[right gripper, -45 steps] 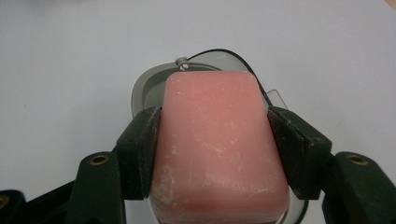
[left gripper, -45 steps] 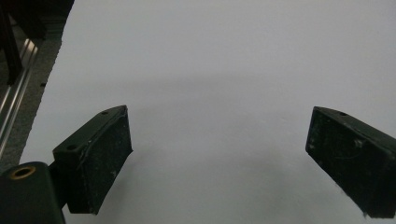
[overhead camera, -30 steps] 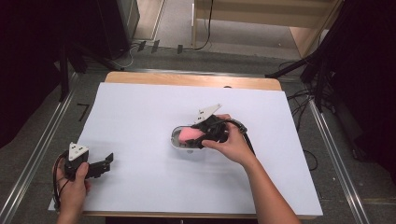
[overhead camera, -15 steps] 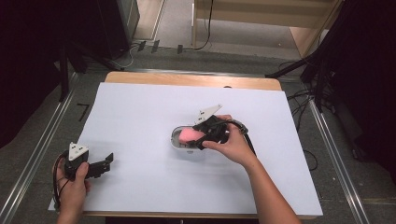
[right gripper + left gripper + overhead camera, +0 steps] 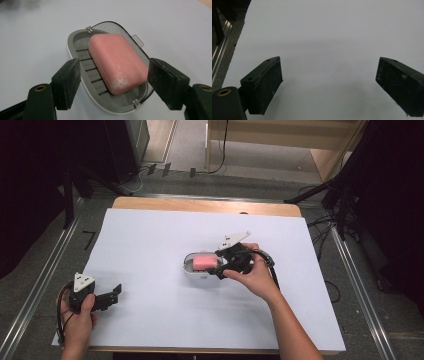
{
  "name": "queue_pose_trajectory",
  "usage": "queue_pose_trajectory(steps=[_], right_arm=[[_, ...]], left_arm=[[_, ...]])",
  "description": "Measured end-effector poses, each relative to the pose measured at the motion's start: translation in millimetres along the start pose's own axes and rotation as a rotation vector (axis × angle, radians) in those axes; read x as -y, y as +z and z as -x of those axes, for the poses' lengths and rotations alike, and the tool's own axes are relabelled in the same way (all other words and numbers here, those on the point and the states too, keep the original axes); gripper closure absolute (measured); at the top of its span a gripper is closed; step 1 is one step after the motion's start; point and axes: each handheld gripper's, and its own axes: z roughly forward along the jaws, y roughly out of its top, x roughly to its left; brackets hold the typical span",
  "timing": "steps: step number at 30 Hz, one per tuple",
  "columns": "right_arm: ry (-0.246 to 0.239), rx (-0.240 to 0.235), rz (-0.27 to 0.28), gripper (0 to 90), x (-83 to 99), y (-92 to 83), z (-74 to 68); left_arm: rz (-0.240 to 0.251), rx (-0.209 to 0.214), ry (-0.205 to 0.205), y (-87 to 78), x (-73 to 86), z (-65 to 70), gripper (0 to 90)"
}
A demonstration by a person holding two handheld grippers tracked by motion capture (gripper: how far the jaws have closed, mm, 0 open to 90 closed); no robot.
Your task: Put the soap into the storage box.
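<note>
A pink bar of soap [image 5: 202,261] [image 5: 116,62] lies tilted in a grey slatted soap dish [image 5: 189,268] [image 5: 75,42] at mid table, its clear lid folded open behind it. My right gripper [image 5: 220,265] [image 5: 115,66] points left at the dish. Its jaws have just been opening and now stand on either side of the soap's near end, with a gap at the left pad and the right pad close beside it. My left gripper [image 5: 112,295] [image 5: 328,75] rests open near the front left corner, with bare white sheet between its fingers.
A white sheet [image 5: 150,235] covers the table, and a strip of wood [image 5: 200,205] shows along the far edge. Metal rails [image 5: 45,280] run along the floor on both sides. Cables lie on the floor at the right.
The right gripper's jaws stand a little wider around the soap than a second ago. Soap, dish and left hand have kept their places.
</note>
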Motion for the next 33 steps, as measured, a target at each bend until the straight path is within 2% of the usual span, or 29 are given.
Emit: queue_pose_trajectory(steps=[17, 21, 27, 33], right_arm=[[0.106, 0.117, 0.013, 24.6, 30.8, -24.2, 2.7], [0.123, 0.13, 0.008, 24.1, 38.2, -27.2, 1.8], [0.142, 0.176, 0.002, 23.7, 52.3, -29.6, -2.4], [0.17, 0.199, 0.017, 21.8, 65.8, -33.2, -5.4]], left_arm=[[-0.002, -0.002, 0.006, 0.1, -0.1, 0.5, 7.4], [-0.002, -0.001, 0.007, 0.1, 0.0, 0.5, 7.4], [-0.006, -0.001, 0.005, 0.3, -0.2, 0.4, 7.4], [-0.007, -0.001, 0.006, 0.5, -0.3, 0.3, 7.4]])
